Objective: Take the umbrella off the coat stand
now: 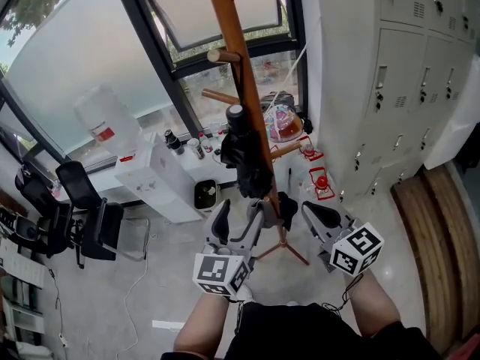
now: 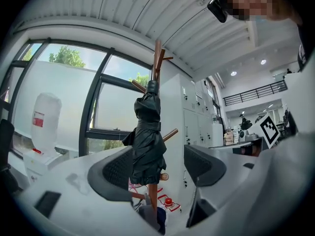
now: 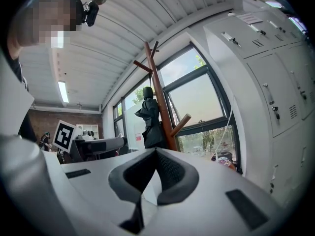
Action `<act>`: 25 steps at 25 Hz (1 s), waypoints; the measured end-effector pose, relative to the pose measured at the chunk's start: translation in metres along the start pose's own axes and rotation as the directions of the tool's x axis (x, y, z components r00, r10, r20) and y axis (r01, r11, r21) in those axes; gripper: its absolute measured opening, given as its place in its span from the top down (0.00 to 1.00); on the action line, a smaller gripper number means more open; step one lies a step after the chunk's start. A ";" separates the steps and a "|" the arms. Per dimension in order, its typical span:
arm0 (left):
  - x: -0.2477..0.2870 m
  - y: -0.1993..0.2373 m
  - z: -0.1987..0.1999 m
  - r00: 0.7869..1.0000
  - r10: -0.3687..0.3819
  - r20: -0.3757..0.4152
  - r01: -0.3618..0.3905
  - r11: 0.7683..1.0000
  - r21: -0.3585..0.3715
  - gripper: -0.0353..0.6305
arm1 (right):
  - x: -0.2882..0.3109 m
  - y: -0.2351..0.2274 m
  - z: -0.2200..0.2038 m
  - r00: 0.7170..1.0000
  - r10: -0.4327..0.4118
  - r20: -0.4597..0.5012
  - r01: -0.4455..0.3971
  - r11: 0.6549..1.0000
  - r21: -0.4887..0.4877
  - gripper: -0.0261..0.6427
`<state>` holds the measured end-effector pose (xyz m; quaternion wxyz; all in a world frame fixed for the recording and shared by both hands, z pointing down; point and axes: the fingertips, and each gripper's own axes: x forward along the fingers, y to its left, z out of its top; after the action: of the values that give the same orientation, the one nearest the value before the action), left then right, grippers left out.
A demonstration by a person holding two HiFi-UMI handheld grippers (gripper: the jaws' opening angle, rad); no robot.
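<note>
A black folded umbrella hangs upright against the brown wooden coat stand. In the head view my left gripper is open just below the umbrella's lower end, next to the pole. In the left gripper view the umbrella shows in the wide gap between the pads, and neither pad presses on it. My right gripper is shut and empty, to the right of the stand's base. In the right gripper view the umbrella and the stand are ahead, beyond the closed jaws of my right gripper.
A white water dispenser with its bottle stands by the window. Black chairs are at the left. Grey lockers line the right. Red fire extinguishers and a small bin sit near the stand's feet.
</note>
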<state>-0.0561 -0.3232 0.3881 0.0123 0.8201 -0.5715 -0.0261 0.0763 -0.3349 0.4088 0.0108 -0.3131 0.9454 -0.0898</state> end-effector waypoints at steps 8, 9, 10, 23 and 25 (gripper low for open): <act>0.035 0.018 0.007 1.000 -0.025 0.005 0.025 1.000 0.003 0.48 | -0.003 -0.020 0.000 0.998 -0.065 0.008 0.066 0.998 -0.008 0.88; 0.040 0.020 0.007 0.999 -0.034 0.001 0.034 0.999 0.001 0.47 | -0.003 -0.022 0.001 0.997 -0.075 0.012 0.075 0.997 -0.008 0.88; 0.045 0.022 0.008 0.999 -0.043 -0.002 0.043 0.999 -0.003 0.47 | -0.002 -0.024 0.002 0.996 -0.084 0.016 0.084 0.996 -0.008 0.88; 0.093 0.035 0.014 0.984 -0.172 -0.046 0.172 0.985 -0.002 0.45 | 0.021 -0.039 0.004 0.985 -0.168 0.030 0.167 0.986 0.019 0.88; 0.099 0.035 0.014 0.980 -0.192 -0.047 0.192 0.981 -0.002 0.45 | 0.023 -0.042 0.004 0.983 -0.183 0.033 0.182 0.983 0.023 0.88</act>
<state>-0.0551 -0.4282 0.3730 0.0220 0.8717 -0.4895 -0.0070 0.0830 -0.3824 0.4127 0.0223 -0.3998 0.9115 -0.0942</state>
